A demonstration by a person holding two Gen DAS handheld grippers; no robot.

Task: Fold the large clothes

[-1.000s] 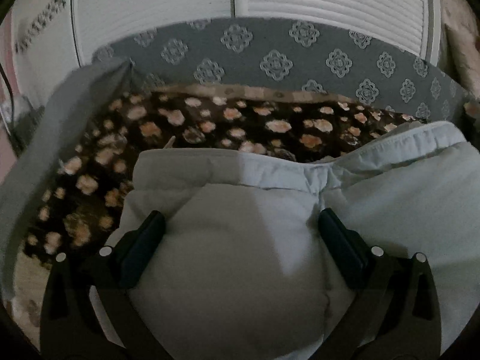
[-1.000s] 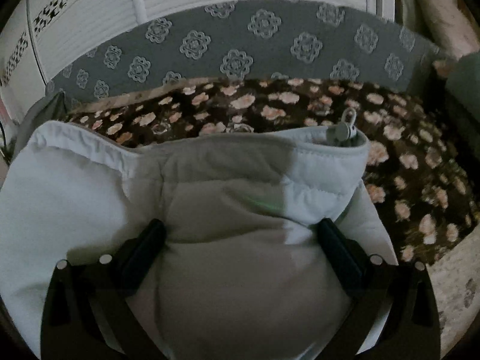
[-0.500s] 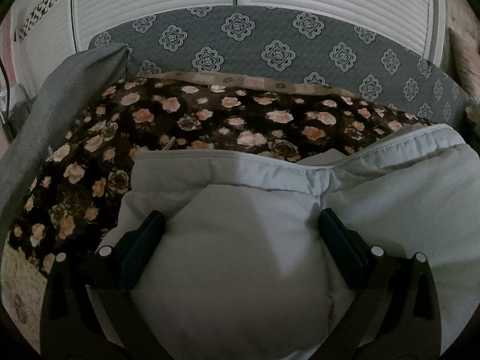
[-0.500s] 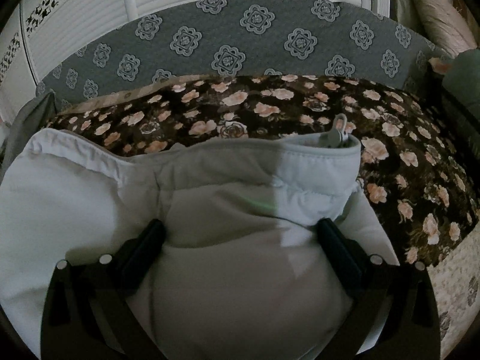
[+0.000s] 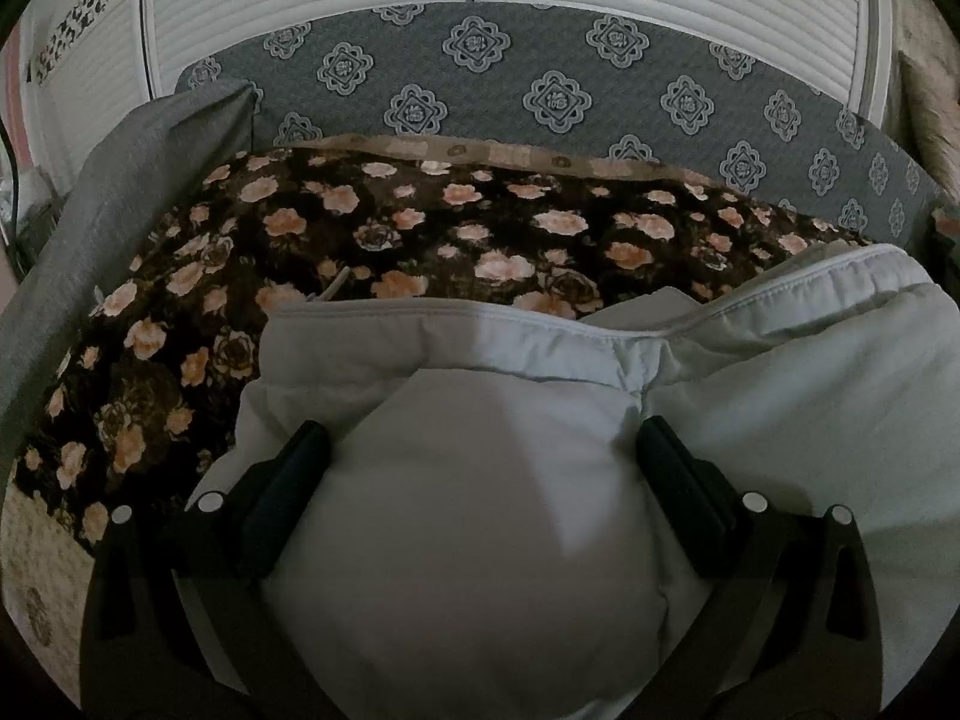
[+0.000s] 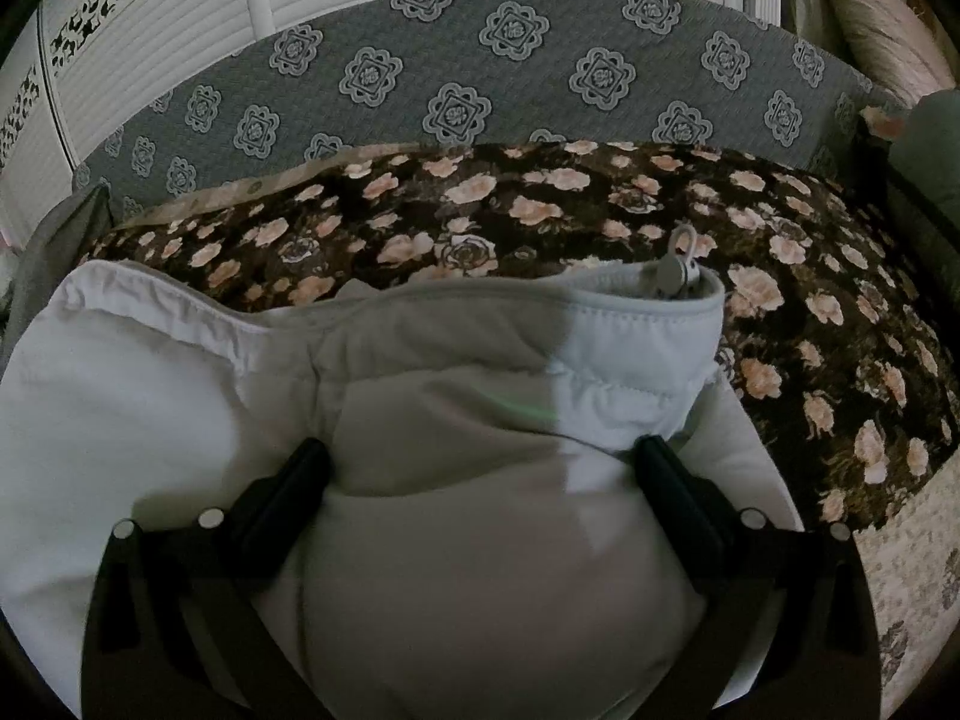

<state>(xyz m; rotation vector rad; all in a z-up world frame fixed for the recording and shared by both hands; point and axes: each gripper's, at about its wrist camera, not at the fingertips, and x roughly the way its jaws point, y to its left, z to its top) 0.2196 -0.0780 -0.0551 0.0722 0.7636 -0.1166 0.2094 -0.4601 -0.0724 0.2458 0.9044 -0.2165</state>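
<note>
Left wrist view: a bulge of the pale padded jacket [image 5: 480, 510] is clamped by the left gripper [image 5: 480, 456] above the floral bedspread [image 5: 360, 240]. Right wrist view: the jacket's right end is pinched by the right gripper [image 6: 480, 462], near the zipper pull [image 6: 678, 267].

Each of the two handheld units, the left gripper [image 5: 480, 456] and the right gripper [image 6: 480, 468], is seen to be built of black angular linkage arms, tipped with dark rubbery oblong pads [image 5: 288, 474] and studded with small round silver pivot pins [image 6: 210, 519].
</note>
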